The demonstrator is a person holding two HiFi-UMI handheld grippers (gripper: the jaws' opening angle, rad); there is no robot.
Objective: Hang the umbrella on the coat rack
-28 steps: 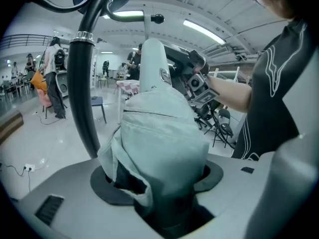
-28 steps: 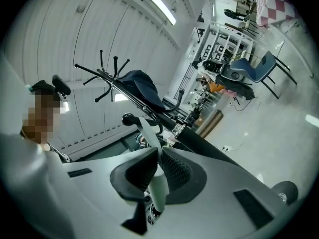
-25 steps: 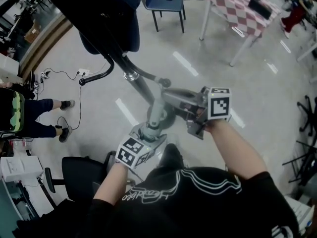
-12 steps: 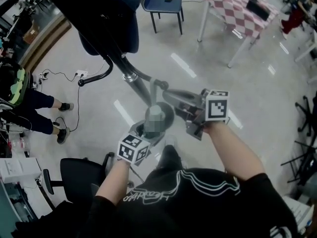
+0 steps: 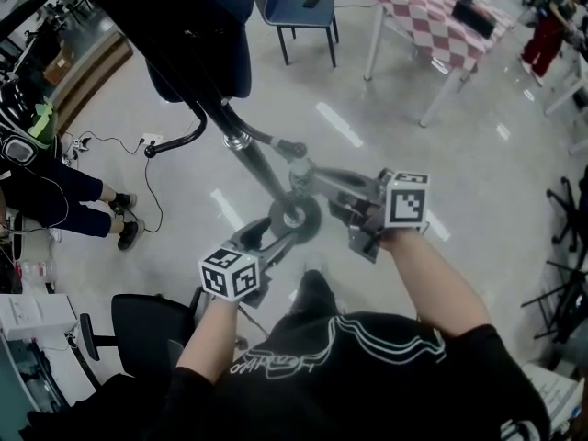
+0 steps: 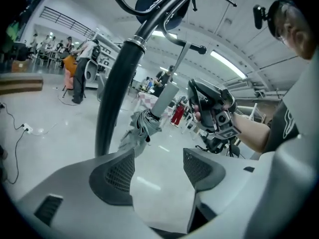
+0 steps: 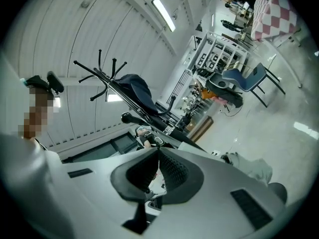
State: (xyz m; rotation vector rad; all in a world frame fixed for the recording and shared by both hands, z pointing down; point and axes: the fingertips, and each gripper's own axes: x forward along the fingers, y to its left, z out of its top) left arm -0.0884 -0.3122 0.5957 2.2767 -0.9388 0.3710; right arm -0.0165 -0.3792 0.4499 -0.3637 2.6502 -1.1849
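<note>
A folded grey umbrella (image 6: 142, 127) hangs handle-up by its strap from a knobbed peg (image 6: 197, 48) of the black coat rack (image 6: 117, 93). My left gripper (image 6: 157, 156) stands wide open just short of the umbrella, touching nothing. In the head view it (image 5: 268, 238) sits below the rack's pole (image 5: 257, 168), near the round base (image 5: 296, 217). My right gripper (image 5: 312, 178) reaches in from the right at peg height. Its jaws (image 7: 157, 153) are shut, and I see nothing between the pads. The rack's top hooks (image 7: 99, 66) rise beyond them.
A dark jacket (image 5: 202, 35) hangs on the rack. A blue chair (image 5: 303, 7) and a checkered table (image 5: 441, 12) stand behind it. A black office chair (image 5: 152, 324) is at the lower left. A person's legs (image 5: 55, 196) and a floor cable (image 5: 147, 186) are to the left.
The left gripper has let go of the umbrella, opened wide and drawn back to the lower left. The right gripper has stayed shut and barely shifted.
</note>
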